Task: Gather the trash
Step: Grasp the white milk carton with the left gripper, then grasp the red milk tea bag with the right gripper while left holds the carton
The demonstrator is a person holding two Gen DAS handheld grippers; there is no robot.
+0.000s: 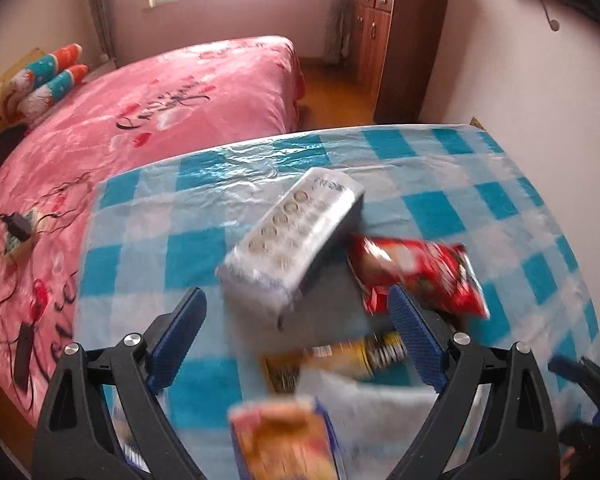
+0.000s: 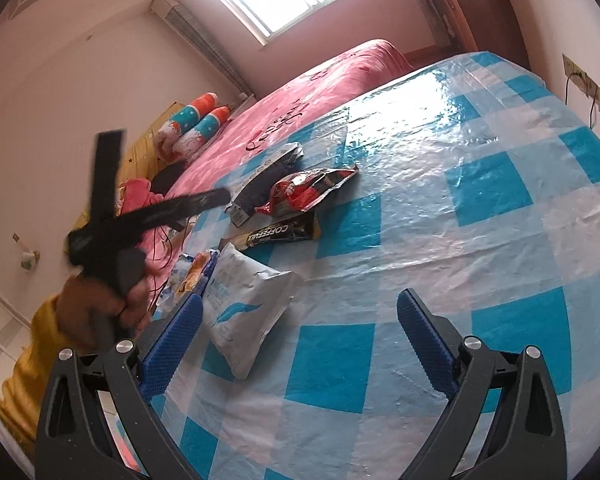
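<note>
Checkered table (image 2: 440, 208): coffee sachet (image 2: 276, 234) flat, long axis running left-right.

You have five pieces of trash on the checked table (image 2: 480, 184): one silver-and-navy packet (image 2: 260, 178), one red snack bag (image 2: 308, 192), one black-and-yellow coffee-mix sachet (image 2: 276, 234), one white mailer pouch (image 2: 244, 312) and one orange-and-blue wrapper (image 2: 194, 276). Two bolster pillows (image 2: 196, 124) lie on the one pink bed (image 2: 320, 80).

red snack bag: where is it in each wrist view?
Left wrist: red snack bag, right of centre, just beyond the left tool's right finger, beside the grey box.
Right wrist: red snack bag, upper centre, far side of the table.
Shared landmark: the grey box, directly next to the bag in both.
</note>
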